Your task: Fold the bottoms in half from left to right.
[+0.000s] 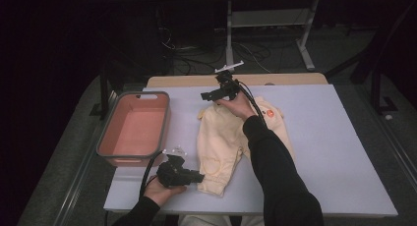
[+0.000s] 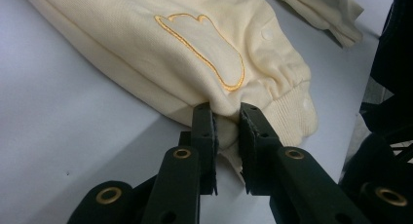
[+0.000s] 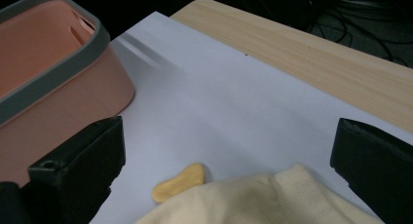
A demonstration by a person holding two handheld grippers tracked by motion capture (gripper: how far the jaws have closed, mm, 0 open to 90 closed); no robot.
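Our left tongs (image 2: 226, 124) pinch the ribbed hem of the cream garment (image 1: 221, 137); our right tongs (image 3: 229, 170) stand wide open over its collar. It lies lengthwise on the tabletop (image 1: 319, 152) beside the pink basket (image 1: 110, 147). We read no lettering.

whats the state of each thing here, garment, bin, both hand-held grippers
cream garment: lying flat on the white table, partly folded, near hem pinched
pink bin: upright, empty, left of the garment
left hand-held gripper: shut on the garment's ribbed hem edge
right hand-held gripper: jaws wide open, above the garment's far edge, holding nothing
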